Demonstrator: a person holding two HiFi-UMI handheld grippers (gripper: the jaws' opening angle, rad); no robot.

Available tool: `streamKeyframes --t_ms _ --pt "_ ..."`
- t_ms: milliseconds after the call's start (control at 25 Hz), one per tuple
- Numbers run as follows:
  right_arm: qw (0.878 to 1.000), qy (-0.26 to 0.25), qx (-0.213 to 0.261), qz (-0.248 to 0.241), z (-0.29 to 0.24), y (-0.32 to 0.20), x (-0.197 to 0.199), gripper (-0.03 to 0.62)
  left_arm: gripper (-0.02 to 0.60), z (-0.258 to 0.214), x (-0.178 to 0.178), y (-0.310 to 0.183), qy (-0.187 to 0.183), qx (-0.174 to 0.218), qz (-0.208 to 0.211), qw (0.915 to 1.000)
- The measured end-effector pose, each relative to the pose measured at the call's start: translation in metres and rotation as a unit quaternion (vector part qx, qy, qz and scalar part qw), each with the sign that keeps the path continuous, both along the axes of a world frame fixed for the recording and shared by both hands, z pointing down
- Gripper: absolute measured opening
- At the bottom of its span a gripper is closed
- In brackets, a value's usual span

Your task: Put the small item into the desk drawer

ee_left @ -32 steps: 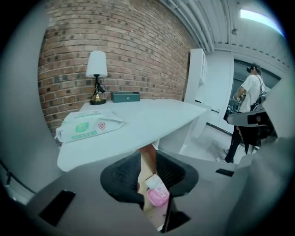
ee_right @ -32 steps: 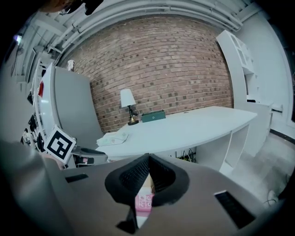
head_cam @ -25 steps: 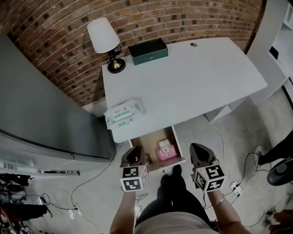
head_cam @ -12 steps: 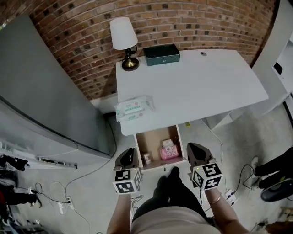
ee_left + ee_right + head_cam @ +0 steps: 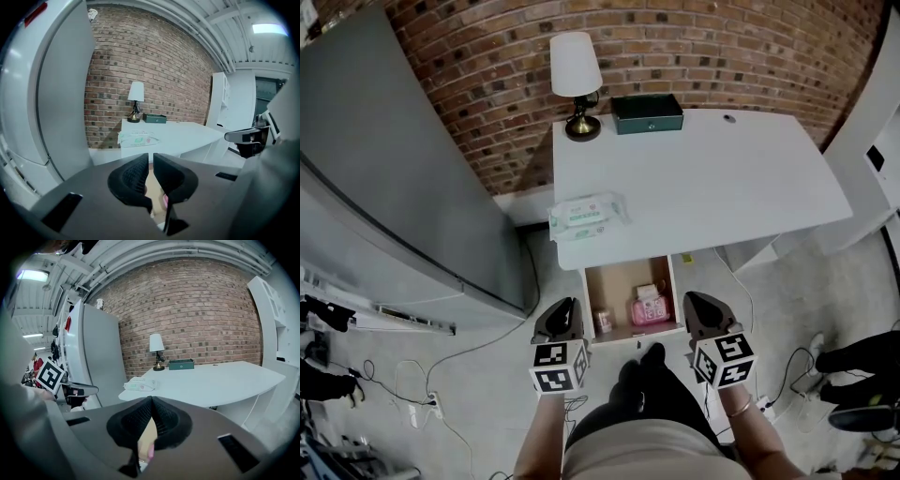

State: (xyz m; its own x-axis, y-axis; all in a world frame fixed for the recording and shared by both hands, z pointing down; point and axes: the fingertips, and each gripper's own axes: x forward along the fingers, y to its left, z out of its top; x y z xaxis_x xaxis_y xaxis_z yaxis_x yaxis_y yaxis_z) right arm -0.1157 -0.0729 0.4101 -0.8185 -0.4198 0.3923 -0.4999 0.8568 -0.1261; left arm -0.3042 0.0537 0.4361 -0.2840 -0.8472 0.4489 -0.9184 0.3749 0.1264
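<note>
The desk drawer (image 5: 620,282) stands pulled open under the white desk (image 5: 703,187). Inside it lie a pink item (image 5: 651,307) and a small white item (image 5: 603,322) near the front left corner. My left gripper (image 5: 563,306) hangs just left of the drawer's front, shut and holding nothing. On the other side, my right gripper (image 5: 701,302) is also shut and empty. In the left gripper view the jaws (image 5: 151,161) point at the desk, with the drawer's inside showing below them. The right gripper view shows its jaws (image 5: 151,401) pressed together.
On the desk are a pack of wet wipes (image 5: 588,214), a lamp (image 5: 576,70) and a dark green box (image 5: 647,112). A tall grey cabinet (image 5: 394,187) stands at the left. Cables (image 5: 441,412) trail over the floor. The person's legs (image 5: 642,384) are in front of the drawer.
My left gripper has drawn back from over the drawer's front left corner, and the small white item now shows there. The right gripper has barely moved.
</note>
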Motion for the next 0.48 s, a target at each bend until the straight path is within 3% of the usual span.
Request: streamKeyframes --t_ms 480 --pt "1.000 0.010 0.005 -0.010 0.005 -0.008 -0.011 0.006 0.048 0.002 0.007 -0.017 0.007 0.012 0.018 0.9997"
